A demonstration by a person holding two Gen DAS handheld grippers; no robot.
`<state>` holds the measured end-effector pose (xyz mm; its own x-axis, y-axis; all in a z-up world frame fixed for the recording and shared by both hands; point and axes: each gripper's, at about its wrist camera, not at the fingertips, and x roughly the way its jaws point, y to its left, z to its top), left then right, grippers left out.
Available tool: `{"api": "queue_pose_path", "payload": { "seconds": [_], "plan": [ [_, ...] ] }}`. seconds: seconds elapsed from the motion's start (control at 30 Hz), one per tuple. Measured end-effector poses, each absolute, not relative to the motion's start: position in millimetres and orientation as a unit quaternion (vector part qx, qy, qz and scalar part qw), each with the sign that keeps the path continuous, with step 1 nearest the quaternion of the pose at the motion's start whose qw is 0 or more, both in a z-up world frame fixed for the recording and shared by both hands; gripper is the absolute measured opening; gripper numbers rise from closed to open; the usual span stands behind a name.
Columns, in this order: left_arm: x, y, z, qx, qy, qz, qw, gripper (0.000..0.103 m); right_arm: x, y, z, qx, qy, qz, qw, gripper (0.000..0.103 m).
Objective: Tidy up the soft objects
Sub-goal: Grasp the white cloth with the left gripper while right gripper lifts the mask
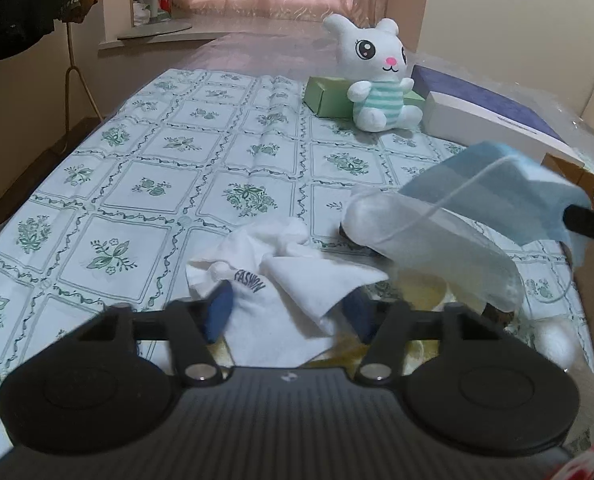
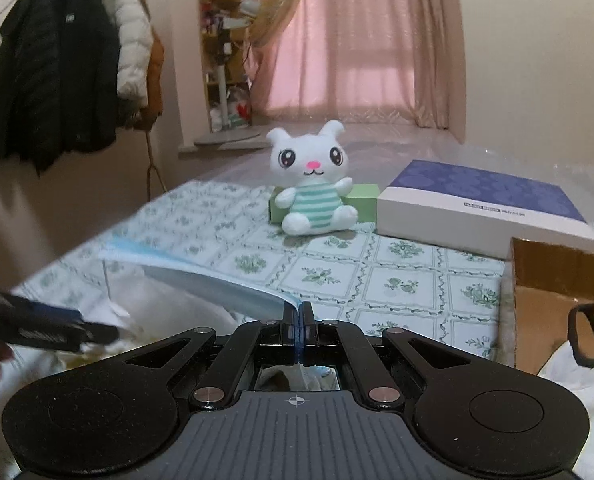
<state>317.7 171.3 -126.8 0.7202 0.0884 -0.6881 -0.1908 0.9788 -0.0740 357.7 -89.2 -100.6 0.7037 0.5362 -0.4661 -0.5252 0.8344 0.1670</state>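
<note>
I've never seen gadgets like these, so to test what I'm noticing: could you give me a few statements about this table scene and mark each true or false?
1. The right gripper has its jaws shut on the light blue pleated face mask. True.
2. The white plush rabbit in a green-striped outfit lies flat on its back. False: it sits upright, against a pale green cardboard box.
3. The left gripper points at a white sock printed with dark lettering, which lies between its blue pads. True.
4. The flat white box with a purple lid is stacked on the rabbit. False: it rests on the green floral-patterned tablecloth, beside the rabbit.
</note>
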Motion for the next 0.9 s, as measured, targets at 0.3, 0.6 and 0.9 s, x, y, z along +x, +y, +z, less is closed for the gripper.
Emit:
{"api": "queue_pose_path", "payload": {
  "seconds": [0.3, 0.6, 0.9],
  "plan": [
    [289, 173, -99, -0.052, 0.327, 0.079, 0.94, 0.006, 337, -99, -70, 0.048, 0.237, 0.304, 0.922, 0.0],
    [237, 174, -34, -0.043, 0.28, 0.077, 0.956, 0.006, 301, -116, -29, 0.068, 0.234, 0.307, 0.92, 0.0],
    [206, 122, 11, -0.021, 0.254, 0.02, 0.967, 0.006, 265, -172, -11, 0.109, 0.264, 0.275, 0.918, 0.0]
  ]
}}
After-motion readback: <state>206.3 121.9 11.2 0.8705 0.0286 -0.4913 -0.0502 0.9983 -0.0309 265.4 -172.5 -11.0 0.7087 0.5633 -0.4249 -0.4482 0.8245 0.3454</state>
